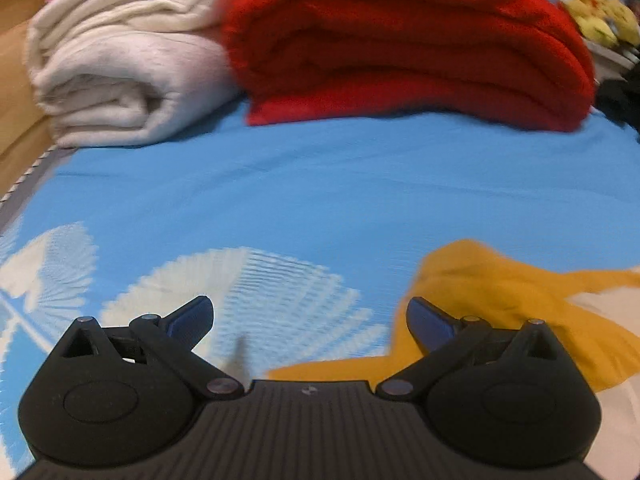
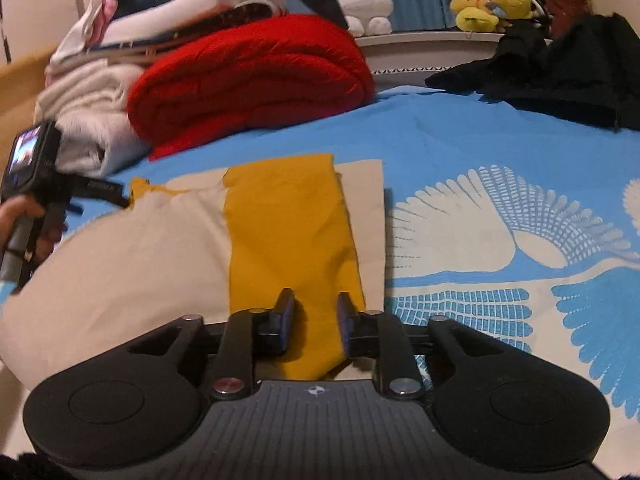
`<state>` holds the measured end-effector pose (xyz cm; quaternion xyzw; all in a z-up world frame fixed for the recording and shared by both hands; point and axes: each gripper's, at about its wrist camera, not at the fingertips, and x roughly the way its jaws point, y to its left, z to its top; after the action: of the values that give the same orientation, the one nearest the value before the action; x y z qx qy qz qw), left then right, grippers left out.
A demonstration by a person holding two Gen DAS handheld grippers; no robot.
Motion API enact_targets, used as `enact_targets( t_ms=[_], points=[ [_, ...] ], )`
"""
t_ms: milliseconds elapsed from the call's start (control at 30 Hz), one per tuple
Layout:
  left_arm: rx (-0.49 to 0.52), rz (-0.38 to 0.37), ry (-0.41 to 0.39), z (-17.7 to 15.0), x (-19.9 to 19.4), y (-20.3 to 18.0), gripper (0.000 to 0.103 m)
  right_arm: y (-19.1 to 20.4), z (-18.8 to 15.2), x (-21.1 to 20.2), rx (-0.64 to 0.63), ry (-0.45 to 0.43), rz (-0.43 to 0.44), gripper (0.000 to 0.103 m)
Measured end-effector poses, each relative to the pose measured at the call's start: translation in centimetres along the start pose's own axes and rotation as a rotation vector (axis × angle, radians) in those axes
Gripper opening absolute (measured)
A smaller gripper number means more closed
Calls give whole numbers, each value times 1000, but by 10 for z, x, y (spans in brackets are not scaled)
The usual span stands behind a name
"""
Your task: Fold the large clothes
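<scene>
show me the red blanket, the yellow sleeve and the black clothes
red blanket (image 2: 256,80), right wrist view, folded front.
yellow sleeve (image 2: 288,224), right wrist view, middle of the strip.
black clothes (image 2: 560,76), right wrist view, heap's centre.

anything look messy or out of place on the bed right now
Yes: a black garment lies crumpled in a heap at the bed's far right, unfolded, unlike the red blanket folded neatly beside it.

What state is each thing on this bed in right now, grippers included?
Yellow-and-cream garment: lying flat, yellow sleeve folded over the cream body.
Red blanket: folded.
White blanket: folded.
Black clothing: crumpled, unfolded.
Left gripper: open, empty.
Right gripper: narrowly open over the yellow sleeve.
</scene>
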<state>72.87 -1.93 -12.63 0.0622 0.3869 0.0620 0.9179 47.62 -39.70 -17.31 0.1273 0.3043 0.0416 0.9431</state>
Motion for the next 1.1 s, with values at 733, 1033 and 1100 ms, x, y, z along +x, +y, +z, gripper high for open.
enact_targets(
  t_ms=[733, 1033, 1100],
  points=[
    [9, -180, -121, -278, -364, 47, 103, 139, -100, -263, -72, -241, -215, 102],
    [47, -191, -154, -303, -361, 26, 103, 153, -129, -243, -116, -240, -265, 102],
    [56, -187, -145, -301, -352, 20, 103, 155, -129, -231, -123, -223, -268, 102]
  ],
)
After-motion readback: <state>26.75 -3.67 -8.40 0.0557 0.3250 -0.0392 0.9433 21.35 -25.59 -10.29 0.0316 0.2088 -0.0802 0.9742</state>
